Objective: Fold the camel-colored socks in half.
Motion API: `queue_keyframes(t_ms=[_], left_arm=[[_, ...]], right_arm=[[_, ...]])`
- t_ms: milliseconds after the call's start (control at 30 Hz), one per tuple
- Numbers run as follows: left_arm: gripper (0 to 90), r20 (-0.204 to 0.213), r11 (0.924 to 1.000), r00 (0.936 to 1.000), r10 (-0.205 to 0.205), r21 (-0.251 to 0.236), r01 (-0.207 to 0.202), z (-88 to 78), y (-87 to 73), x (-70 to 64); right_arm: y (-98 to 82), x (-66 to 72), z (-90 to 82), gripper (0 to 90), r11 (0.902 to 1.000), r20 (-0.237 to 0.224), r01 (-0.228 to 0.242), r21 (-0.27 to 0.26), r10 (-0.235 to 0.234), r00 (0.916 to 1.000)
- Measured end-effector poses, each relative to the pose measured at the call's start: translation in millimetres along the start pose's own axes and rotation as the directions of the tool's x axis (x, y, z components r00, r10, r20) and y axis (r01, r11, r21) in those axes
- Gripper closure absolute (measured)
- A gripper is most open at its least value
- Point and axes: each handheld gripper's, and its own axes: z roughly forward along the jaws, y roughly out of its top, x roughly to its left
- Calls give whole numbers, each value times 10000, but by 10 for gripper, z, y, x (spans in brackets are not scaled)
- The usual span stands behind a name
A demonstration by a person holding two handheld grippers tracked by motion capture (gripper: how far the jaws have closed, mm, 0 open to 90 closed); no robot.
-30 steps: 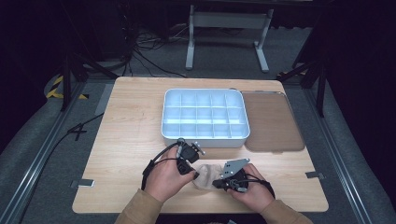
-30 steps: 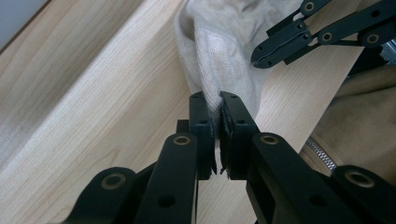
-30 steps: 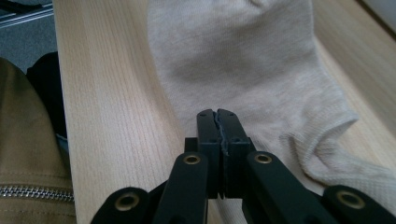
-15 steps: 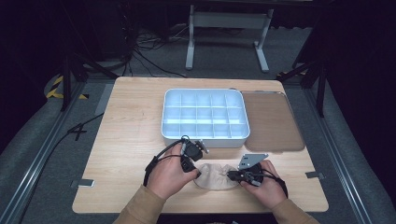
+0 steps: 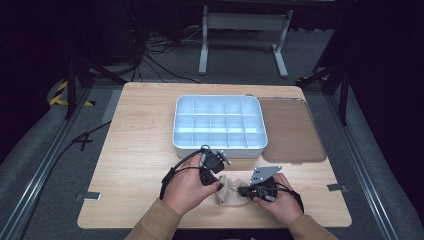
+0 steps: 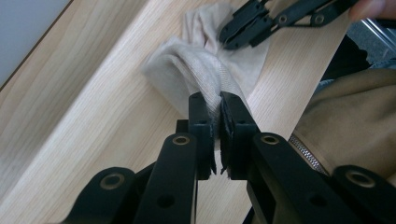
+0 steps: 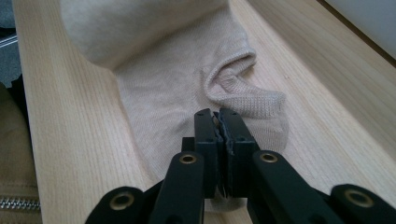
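Fabric work is the step in hand, as far as I can judge: the left gripper [image 6: 215,114] is clenched on a bunched fold of the beige sock [image 7: 187,93], which lies at the table's [image 5: 135,150] near edge between the two hands, and the right gripper [image 7: 219,126] has its jaws pressed together over the flat sock, though I cannot tell whether cloth is caught between them. Doing it well probably means keeping the left pinch firm while the right pulls gently, so the thin knit spreads without slipping. Beyond, the white compartment tray [image 5: 220,142] sits empty with the brown lid [image 5: 295,135] just right of it, both out of the way.
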Motion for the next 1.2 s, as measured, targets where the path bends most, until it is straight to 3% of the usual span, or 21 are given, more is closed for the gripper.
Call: queue_keyframes(t_ms=[367,700,1033,1200], left_arm=[[842,176,9990,9989,442,-42,-441,87,148,-81],[843,304,9954,9950,955,0,-955,269,284,-155],[842,558,9952,9940,939,-313,-922,380,301,-150],[840,488,9949,9938,1001,-178,-994,422,308,-169]], right_arm=[[-31,-12,14,867,9993,-161,-187,-319,182,9997],[-69,-16,11,867,9976,-241,-394,-564,381,9990],[-67,-20,12,866,9975,-211,-439,-551,428,9989],[-67,-17,11,865,9973,-225,-487,-543,476,9986]])
